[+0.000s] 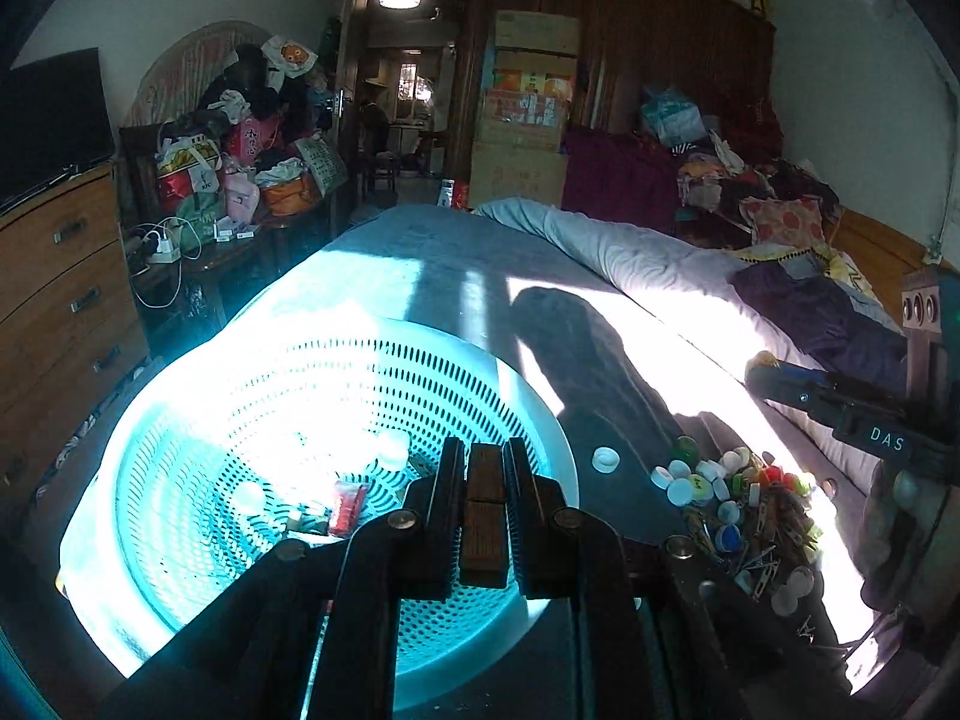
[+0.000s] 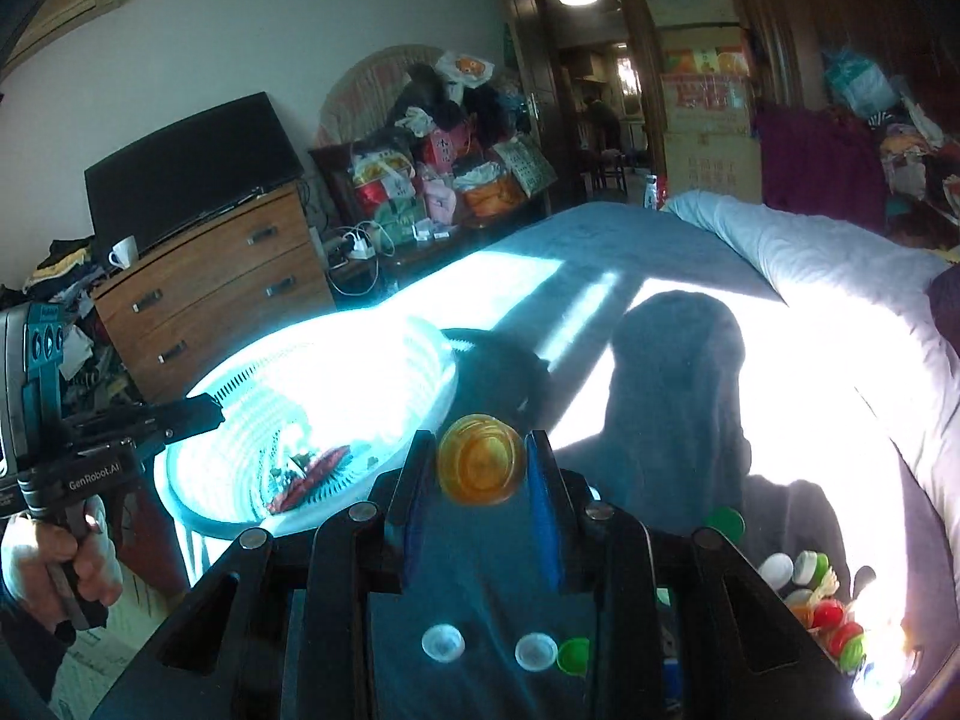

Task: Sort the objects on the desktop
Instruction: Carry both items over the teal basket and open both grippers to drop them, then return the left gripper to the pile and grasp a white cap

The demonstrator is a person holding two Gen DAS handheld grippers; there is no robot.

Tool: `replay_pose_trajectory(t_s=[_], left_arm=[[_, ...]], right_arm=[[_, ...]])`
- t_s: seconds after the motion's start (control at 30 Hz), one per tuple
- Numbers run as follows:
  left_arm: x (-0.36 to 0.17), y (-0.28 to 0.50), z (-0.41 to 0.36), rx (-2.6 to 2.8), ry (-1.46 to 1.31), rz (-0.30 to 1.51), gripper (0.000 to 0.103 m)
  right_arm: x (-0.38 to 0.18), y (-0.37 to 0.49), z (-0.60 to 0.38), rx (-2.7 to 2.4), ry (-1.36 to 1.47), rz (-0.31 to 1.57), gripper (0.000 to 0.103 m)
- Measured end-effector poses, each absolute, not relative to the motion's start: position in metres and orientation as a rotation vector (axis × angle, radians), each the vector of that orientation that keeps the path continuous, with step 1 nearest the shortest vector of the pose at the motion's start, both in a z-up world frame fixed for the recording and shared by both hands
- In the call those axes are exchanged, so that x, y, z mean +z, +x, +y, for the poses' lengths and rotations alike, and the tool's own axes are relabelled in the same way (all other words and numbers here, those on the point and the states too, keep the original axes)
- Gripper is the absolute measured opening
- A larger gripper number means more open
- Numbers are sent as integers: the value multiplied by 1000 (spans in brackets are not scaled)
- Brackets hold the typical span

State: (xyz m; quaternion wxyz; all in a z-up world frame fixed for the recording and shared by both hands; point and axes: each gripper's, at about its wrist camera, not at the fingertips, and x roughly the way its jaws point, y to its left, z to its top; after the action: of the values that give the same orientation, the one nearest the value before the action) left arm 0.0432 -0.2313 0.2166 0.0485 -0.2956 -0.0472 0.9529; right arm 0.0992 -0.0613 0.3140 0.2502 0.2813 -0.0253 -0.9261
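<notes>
Left gripper (image 1: pixel 485 483): my ribbed black fingers pinch a flat, grainy wooden clothespin (image 1: pixel 485 525), above the round perforated plastic basket (image 1: pixel 180 480).
Right gripper (image 2: pixel 480 468): I clamp a smooth, translucent orange bottle cap (image 2: pixel 479 459) between the fingertips.
Beyond my fingers: blue bedspread (image 2: pixel 630 252).

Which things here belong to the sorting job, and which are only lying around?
Job:
- brown wooden clothespin in left gripper
- orange plastic bottle cap in right gripper
- pale perforated plastic basket
- pile of mixed bottle caps and clothespins

Lying about:
- black television
- white mug
- wooden drawer chest
</notes>
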Motion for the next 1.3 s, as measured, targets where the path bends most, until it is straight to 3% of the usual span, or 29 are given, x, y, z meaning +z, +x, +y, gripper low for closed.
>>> replay_pose_trajectory(t_s=[0.4,0.77,1.3], left_arm=[[277,-3,-295,2975,-913,-137,14],[229,-49,-320,2846,-1212,-247,14],[217,-67,-316,2845,-1249,-206,17]], right_arm=[[397,54,-134,-2430,642,14,29],[363,10,-187,-2189,899,14,29],[349,4,-210,-2135,922,44,32]])
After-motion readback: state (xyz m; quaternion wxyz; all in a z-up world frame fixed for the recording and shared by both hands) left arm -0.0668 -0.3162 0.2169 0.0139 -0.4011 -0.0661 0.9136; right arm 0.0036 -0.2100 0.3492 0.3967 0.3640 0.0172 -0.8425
